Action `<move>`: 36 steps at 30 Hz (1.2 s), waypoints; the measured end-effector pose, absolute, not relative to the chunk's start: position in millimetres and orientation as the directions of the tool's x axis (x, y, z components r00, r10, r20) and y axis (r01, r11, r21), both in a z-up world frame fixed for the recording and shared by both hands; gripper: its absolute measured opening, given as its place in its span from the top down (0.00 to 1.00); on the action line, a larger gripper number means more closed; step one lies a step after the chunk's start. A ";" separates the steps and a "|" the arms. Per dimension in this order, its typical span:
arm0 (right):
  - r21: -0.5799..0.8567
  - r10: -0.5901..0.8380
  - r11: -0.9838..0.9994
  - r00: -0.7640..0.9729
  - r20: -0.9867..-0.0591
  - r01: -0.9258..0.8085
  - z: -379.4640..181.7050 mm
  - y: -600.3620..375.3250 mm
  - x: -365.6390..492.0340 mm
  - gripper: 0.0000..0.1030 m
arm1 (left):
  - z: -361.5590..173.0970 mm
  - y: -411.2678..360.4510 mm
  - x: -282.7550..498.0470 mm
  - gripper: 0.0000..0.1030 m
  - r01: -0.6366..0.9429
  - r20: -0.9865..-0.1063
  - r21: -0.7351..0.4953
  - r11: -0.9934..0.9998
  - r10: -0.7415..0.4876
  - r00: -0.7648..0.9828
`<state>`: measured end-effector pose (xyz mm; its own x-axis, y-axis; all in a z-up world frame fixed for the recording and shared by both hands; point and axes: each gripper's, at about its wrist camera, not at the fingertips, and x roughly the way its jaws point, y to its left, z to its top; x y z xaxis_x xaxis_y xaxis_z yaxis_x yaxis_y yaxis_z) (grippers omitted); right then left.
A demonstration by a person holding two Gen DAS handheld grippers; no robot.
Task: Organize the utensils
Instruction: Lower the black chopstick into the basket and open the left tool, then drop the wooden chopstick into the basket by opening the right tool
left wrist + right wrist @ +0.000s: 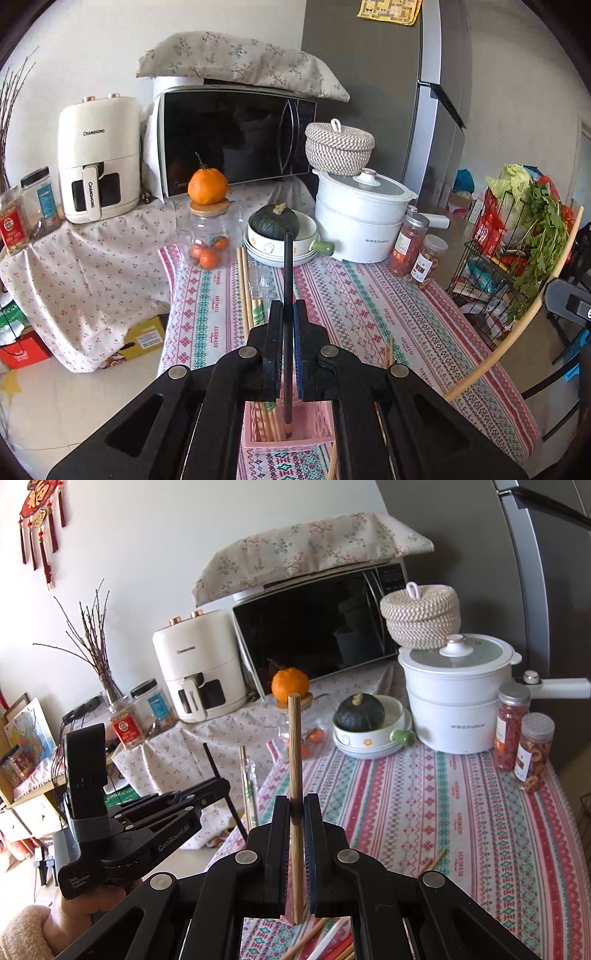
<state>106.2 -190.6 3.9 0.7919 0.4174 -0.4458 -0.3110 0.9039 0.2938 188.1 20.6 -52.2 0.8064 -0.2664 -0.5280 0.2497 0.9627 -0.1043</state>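
Both grippers clamp a chopstick each above the patterned tablecloth [369, 295].

Left gripper [288, 314] is narrowed onto a black chopstick [287, 280]; the stick stands upright between the jaws, its lower tip inside the pink holder [321, 421] just below, beside wooden chopsticks [267, 421] already in it; right gripper [296, 805] is pinched on a wooden chopstick [294, 746], held upright with its lower end near the cloth; from the right wrist the left gripper [218, 786] shows to the left, held in a hand [74, 915]; loose chopsticks [242, 280] lie on the cloth past the holder, near a glass jar [208, 240] topped with an orange [207, 186]; a dark squash [273, 221] sits in a bowl [280, 251] beside a white pot [362, 221].
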 end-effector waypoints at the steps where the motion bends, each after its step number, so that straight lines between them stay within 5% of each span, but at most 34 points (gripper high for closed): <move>1: 0.295 0.418 0.904 0.792 -0.446 -0.311 3.9 -190.4 106.4 0.95 | -52.1 20.2 189.8 0.95 0.251 -0.527 -0.110 0.962 -0.270 0.806; 6: 0.304 0.421 0.901 0.795 -0.437 -0.310 5.0 -188.6 107.8 0.95 | -56.0 18.1 196.9 0.87 0.249 -0.533 -0.144 0.958 -0.287 0.796; 8: 0.308 0.423 0.899 0.798 -0.430 -0.311 6.1 -187.7 107.8 0.95 | -55.5 18.5 196.0 0.56 0.246 -0.531 -0.158 0.956 -0.292 0.796; 10: 0.314 0.425 0.897 0.801 -0.422 -0.311 8.2 -186.2 108.7 0.95 | -52.1 21.5 191.2 0.44 0.235 -0.510 -0.166 0.958 -0.288 0.811; 23: 0.355 0.434 0.882 0.826 -0.360 -0.309 11.0 -164.6 128.6 0.95 | -68.1 67.3 167.0 0.21 0.116 -0.651 -0.223 0.968 -0.236 0.721; 36: 0.257 0.377 0.925 0.772 -0.511 -0.281 -31.0 -119.0 164.5 0.95 | -99.1 93.8 162.5 0.17 0.058 -0.753 -0.258 0.964 -0.238 0.613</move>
<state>164.5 -119.0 -31.0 0.7724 0.3767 -0.5114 -0.2810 0.9247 0.2568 162.5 93.8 -99.1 0.6130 -0.2383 -0.7533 0.0580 0.9644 -0.2579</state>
